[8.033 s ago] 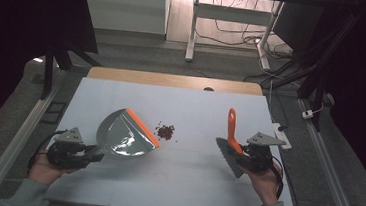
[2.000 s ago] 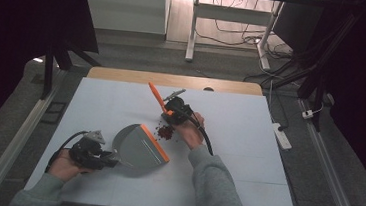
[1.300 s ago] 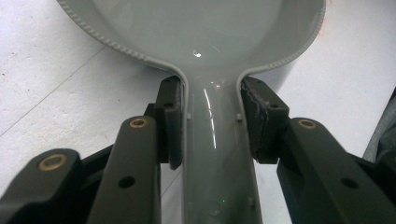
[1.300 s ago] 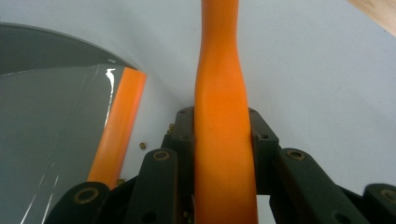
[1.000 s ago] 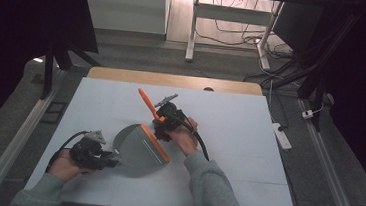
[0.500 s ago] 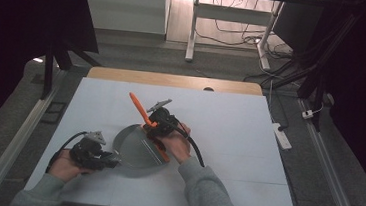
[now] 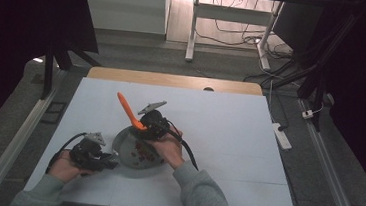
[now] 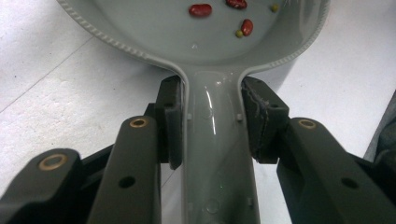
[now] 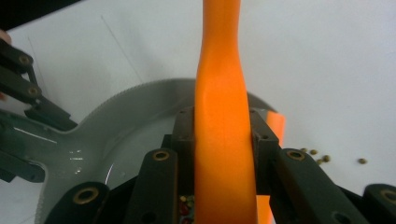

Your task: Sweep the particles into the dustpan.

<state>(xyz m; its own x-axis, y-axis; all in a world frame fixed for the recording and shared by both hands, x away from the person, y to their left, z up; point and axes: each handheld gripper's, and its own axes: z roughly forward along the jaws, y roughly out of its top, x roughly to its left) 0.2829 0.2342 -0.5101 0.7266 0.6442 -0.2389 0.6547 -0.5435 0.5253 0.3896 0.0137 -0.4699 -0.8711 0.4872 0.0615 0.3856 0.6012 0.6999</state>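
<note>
A grey dustpan lies on the white table, with red beans inside it. My left gripper is shut on the dustpan's handle, its pads pressing both sides. Red beans and small green ones lie in the pan ahead. My right gripper is shut on the orange handle of a brush, which slants up and left over the pan's far rim. In the right gripper view the orange handle runs up between the jaws, with the pan below.
A few small loose beans lie on the table just outside the pan's orange lip. The table's wooden far edge lies behind. A white power strip sits off the right side.
My right gripper has carried the brush leftward and toward me, from the pan's far rim to over the pan. Beans now lie in the pan. The left gripper has stayed still.
</note>
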